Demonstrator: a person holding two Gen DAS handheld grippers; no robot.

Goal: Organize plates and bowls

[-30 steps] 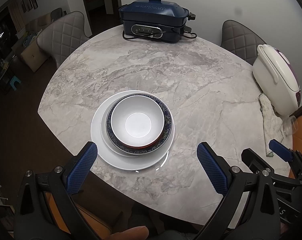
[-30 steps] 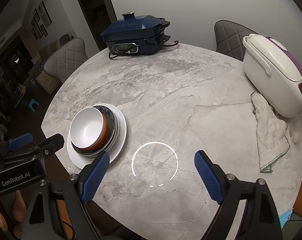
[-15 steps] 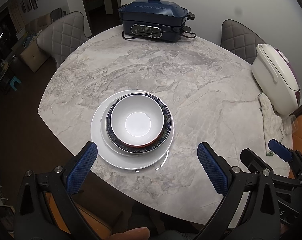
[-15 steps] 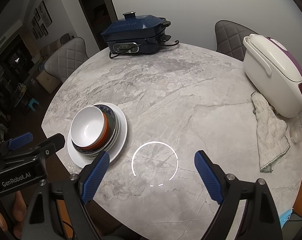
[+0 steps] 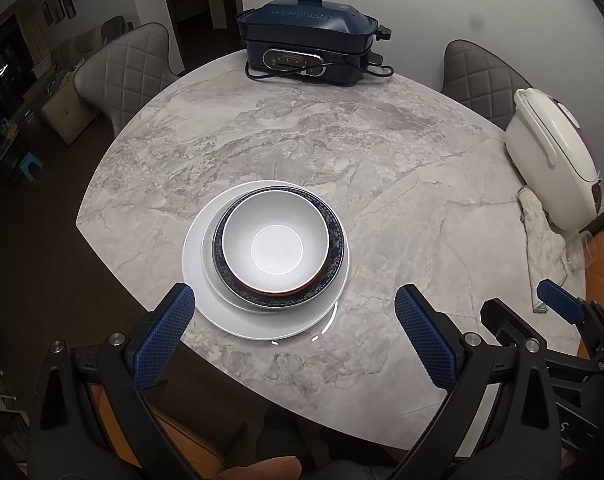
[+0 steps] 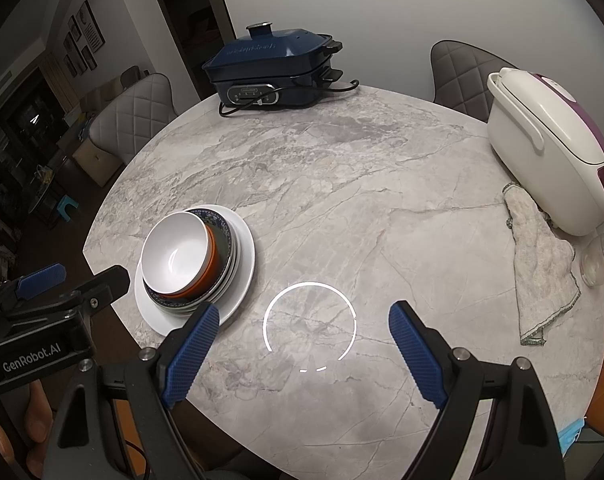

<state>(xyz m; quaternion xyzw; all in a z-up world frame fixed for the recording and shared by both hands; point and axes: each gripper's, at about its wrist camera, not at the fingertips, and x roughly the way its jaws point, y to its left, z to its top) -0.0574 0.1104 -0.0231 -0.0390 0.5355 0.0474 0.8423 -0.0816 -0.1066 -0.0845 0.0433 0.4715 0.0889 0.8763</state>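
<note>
Since nothing has shifted over the last second, the left view shows the left claw [image 5: 288, 334] spread wide, empty, above the white bowl [image 5: 276, 245] nested on stacked plates [image 5: 262, 316] near the table [image 5: 382, 184] edge. Right view: the right claw [image 6: 300, 350] likewise released over bare marble; stacking looks finished.
</note>
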